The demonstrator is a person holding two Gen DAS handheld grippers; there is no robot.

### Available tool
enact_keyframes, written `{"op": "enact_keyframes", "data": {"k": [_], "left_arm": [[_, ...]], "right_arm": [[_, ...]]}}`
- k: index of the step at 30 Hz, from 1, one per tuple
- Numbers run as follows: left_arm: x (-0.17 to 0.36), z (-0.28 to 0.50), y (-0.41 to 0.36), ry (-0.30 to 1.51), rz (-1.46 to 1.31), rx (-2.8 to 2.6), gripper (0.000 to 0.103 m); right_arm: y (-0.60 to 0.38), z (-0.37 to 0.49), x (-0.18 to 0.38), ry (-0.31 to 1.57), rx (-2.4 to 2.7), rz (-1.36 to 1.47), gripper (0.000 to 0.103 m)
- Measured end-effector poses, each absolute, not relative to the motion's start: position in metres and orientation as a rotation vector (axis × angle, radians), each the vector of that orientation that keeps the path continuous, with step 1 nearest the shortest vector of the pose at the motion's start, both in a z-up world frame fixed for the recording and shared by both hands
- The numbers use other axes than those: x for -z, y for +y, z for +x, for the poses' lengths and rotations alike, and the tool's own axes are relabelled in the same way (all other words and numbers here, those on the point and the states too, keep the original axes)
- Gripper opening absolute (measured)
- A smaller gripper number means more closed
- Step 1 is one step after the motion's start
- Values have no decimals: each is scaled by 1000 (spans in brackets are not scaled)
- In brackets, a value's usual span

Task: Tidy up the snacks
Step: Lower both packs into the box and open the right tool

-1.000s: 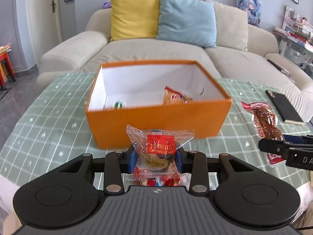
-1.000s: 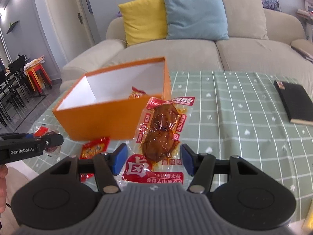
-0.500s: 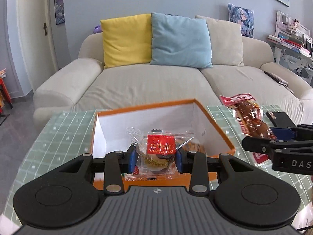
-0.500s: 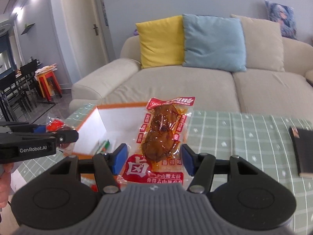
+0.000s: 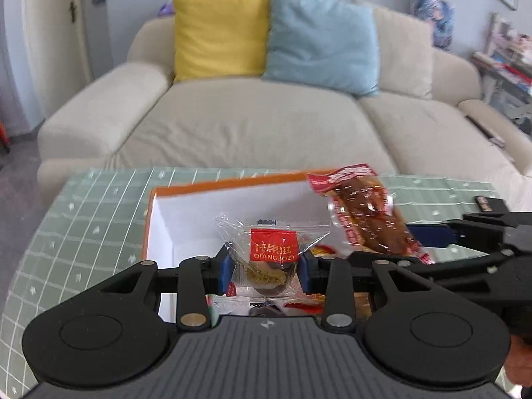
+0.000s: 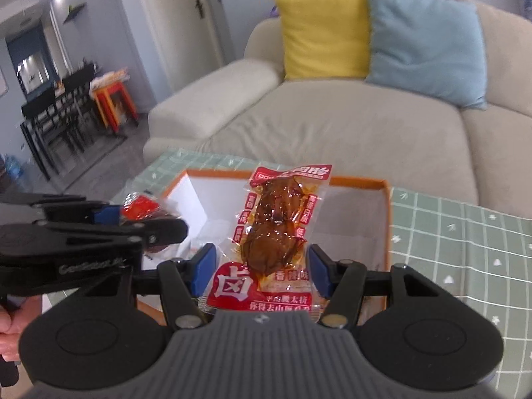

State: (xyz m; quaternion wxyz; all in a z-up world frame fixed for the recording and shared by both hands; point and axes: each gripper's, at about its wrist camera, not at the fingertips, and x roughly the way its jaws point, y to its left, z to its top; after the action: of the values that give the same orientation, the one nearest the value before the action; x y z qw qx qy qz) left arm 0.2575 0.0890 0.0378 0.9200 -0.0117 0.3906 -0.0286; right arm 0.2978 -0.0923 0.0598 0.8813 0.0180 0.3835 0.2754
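Left wrist view: camera rides on left gripper (image 5: 266,267), looks forward and down along its fingers, close above orange box (image 5: 232,181) on green checked tablecloth (image 5: 83,219). Beige sofa (image 5: 239,126) fills background, seen almost head-on.

Right wrist view: camera rides on right gripper (image 6: 262,267), same downward tilt, equally close over box (image 6: 387,219), angled leftward toward doorway and dining area.

Shared: box, tablecloth, sofa, yellow cushion (image 5: 221,31), blue cushion (image 5: 321,38). Each view catches other gripper at its inner edge.
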Motion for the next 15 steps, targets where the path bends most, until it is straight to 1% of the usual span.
{"op": "enact_keyframes", "data": {"k": [4,7,15], "left_arm": [[-6,277,101,921,-35,31,42],[15,288,104,996,22,16,42],[43,293,99,1066,182,56,43]], "right_arm": [[-76,314,-35,870,-574,5,58],[-65,325,-18,926,-560,-36,58],[-44,345,13,1007,-552,-89,59]]}}
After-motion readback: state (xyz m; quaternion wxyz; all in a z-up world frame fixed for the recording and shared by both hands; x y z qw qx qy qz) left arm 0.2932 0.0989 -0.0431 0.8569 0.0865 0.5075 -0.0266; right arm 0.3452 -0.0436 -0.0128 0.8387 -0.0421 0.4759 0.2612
